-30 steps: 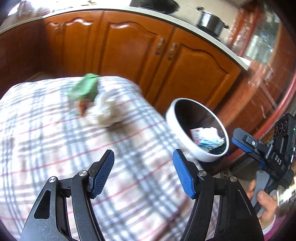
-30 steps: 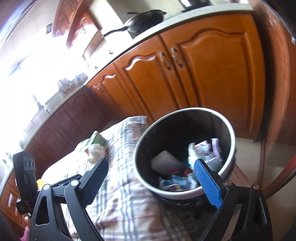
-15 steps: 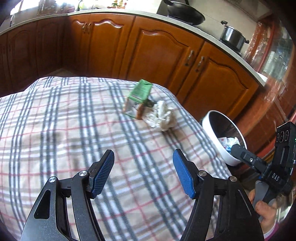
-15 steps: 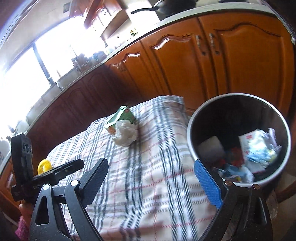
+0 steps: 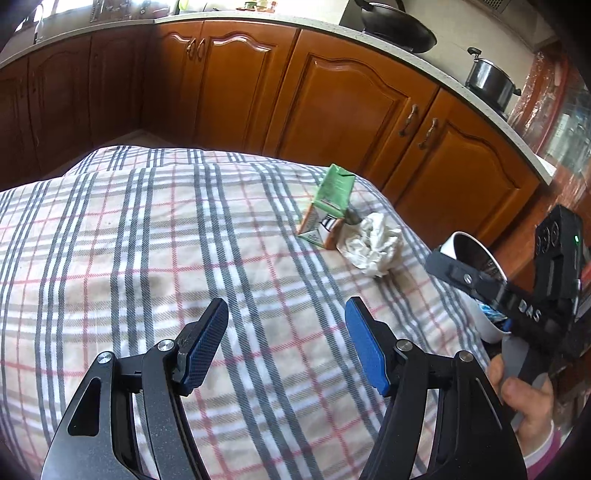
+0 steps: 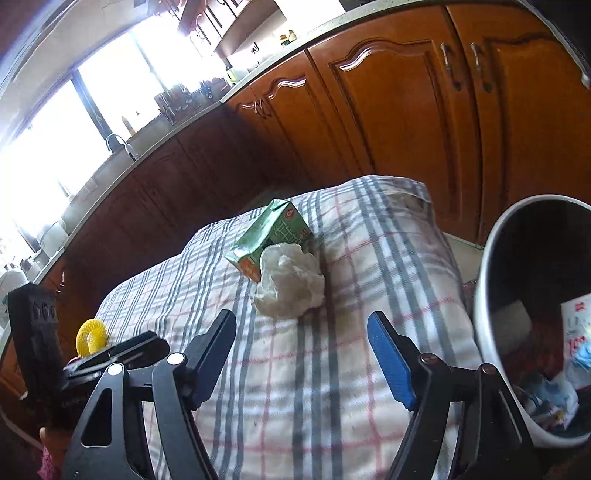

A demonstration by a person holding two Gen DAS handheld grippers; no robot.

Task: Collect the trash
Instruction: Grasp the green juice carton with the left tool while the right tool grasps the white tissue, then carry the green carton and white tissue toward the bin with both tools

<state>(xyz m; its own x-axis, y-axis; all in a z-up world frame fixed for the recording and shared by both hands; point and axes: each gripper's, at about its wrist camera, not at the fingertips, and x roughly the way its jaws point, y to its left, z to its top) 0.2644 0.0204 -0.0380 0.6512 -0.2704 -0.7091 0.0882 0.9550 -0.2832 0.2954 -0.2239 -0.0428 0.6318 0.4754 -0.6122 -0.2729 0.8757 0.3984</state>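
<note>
A green carton lies on the plaid tablecloth with a crumpled white paper wad touching it on the near side. A white bin with trash inside stands off the table's right edge. My left gripper is open and empty above the cloth, well short of the carton. My right gripper is open and empty, just short of the wad. The right gripper's body shows in the left wrist view.
Brown wooden cabinets run behind the table under a countertop with a wok and a pot. A yellow ring lies at the table's left side, beside the left gripper's body.
Both views have swung left, away from the bin and toward the table. The carton and wad now sit ahead of the right gripper. Both grippers stay open and empty.
</note>
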